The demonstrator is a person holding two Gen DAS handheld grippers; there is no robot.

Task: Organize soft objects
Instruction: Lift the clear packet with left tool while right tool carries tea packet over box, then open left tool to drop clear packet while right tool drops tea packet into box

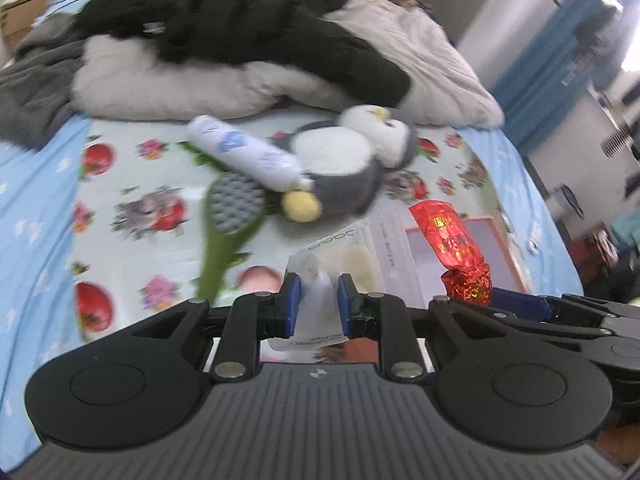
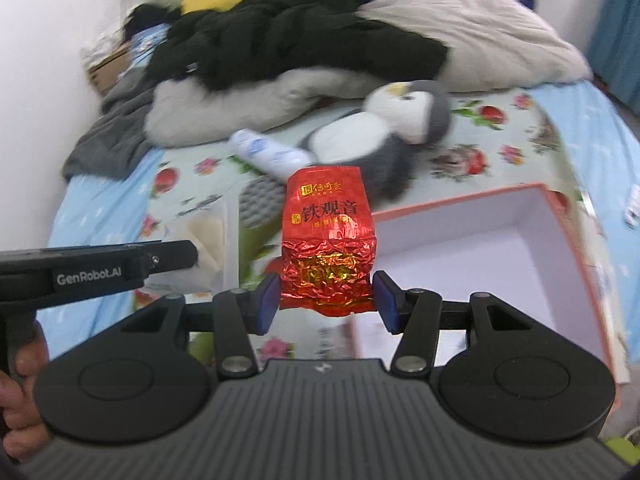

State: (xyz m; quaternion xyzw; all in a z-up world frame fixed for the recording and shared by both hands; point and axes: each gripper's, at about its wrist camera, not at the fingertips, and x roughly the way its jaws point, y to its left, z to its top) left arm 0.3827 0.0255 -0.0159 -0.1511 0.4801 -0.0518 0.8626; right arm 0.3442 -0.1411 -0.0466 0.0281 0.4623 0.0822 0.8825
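The left gripper (image 1: 319, 304) clamps the crumpled lower end of a clear plastic pouch (image 1: 340, 256), which stands up between its blue pads. Just to its right, the right gripper (image 2: 326, 300) is closed on the crinkled base of a red foil tea packet (image 2: 329, 240), held upright. Past the right gripper and slightly to its right lies an open box (image 2: 480, 236) with a pale inside. Ahead of both, on the flowered bedsheet (image 1: 120, 200), lie a green brush (image 1: 228, 220), a white bottle (image 1: 248, 152) and a penguin plush (image 2: 384, 136). Farther off are heaped bedclothes (image 1: 240, 32).
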